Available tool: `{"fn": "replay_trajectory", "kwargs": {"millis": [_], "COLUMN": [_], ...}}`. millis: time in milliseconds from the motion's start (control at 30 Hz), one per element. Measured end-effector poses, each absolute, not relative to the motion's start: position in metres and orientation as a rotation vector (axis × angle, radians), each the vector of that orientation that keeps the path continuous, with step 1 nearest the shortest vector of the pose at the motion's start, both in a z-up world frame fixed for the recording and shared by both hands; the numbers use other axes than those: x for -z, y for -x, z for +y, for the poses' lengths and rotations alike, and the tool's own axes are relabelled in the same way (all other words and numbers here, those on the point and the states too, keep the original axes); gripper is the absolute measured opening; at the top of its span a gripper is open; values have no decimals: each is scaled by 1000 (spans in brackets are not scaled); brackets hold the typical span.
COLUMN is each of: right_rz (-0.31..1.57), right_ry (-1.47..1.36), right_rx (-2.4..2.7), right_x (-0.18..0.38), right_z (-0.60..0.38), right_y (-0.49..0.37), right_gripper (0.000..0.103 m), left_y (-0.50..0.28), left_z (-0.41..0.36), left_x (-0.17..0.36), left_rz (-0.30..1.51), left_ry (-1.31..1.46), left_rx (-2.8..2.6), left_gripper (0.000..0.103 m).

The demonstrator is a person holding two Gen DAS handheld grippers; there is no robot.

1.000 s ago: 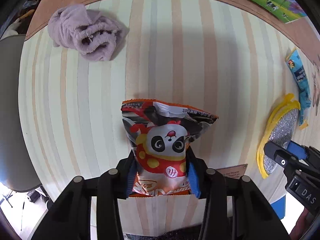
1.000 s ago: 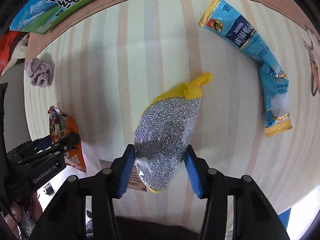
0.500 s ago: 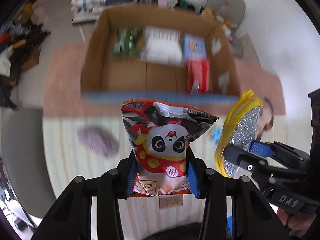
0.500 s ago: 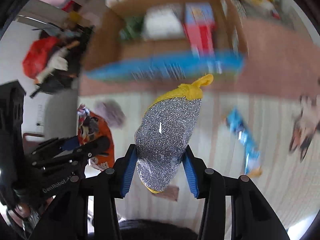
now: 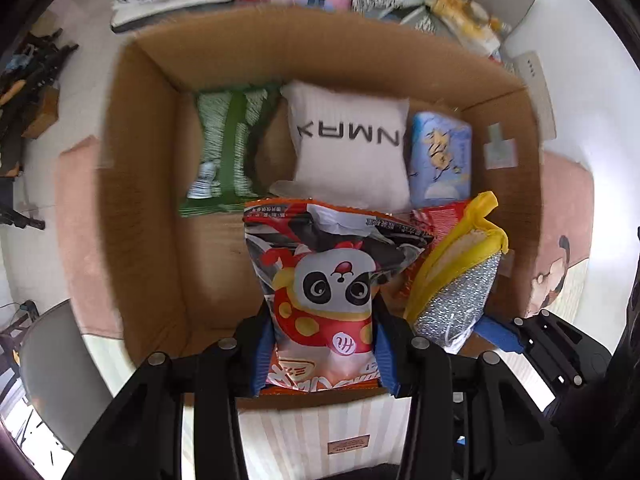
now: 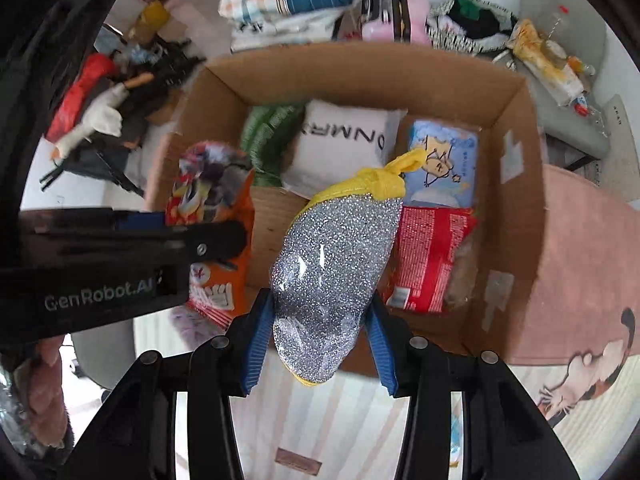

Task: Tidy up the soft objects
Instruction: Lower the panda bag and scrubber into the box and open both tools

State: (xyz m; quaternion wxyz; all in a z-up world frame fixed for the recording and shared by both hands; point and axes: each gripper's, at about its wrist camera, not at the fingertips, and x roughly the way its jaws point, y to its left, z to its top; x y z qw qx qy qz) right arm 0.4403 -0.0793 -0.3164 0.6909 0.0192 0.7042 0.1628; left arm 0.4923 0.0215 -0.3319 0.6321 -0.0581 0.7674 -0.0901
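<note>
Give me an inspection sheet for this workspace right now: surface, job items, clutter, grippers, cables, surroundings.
Surface: striped tablecloth at the near edge; pink rug beside the box.
Job's things: panda snack bag and silver scrub pad with yellow trim, both over the open cardboard box. Inside it: white pillow, green packet, blue tissue pack, red packet.
Clutter: folded fabrics and a heap of mixed items on the floor beyond the box.
Grippers: left gripper shut on the panda snack bag; right gripper shut on the scrub pad.
Cables: nothing seen.
Surroundings: grey chair with items on it.
</note>
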Motion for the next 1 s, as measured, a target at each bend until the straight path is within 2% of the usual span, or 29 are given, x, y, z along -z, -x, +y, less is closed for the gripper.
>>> {"fn": "replay_trajectory", "kwargs": {"millis": [233,433,500,533,567,700,767,800,867,933,1000], "right_rz": [1638,1702,1695,1696,1693,1670,1650,1629,1591,1528,1493], "right_ry": [-35,-41,-28,-31,-40,-40,-31,-16,17,73,92], "right_rx": [-329,-340,-317,-315,-312,-294,-281,-264,-223,-169,-130], "right_x": [362,379,375,374,370,351,343,335,324,310,294], "right_z": [-84,-85,-89,-91,-93,-101,-104,-105,-106,-106,-106], "right_y": [-456,-465,-467,-469,-470,-469,-469,-467,-460,-450,-437], "right_gripper": [48,53,56,62,65,71,76,78,95,103,103], "left_y": [-495,-488,-487,-486,-484,-477,-471,-465,-458,-452,-437], "left_z": [18,27,31,32,34,40,42,43,45,46,49], "left_x": [369,369,357,351,345,319,303,294,278,268,259], "left_rz": [1824,1865,1836,1823,1811,1758,1712,1676,1616,1553,1500], "left_ry": [144,205,193,193,198,182,147,118,78,49,38], "left_rx": [210,216,213,216,219,207,189,170,147,115,85], "left_gripper": [41,43,54,66,73,81,94,95,98,101,102]}}
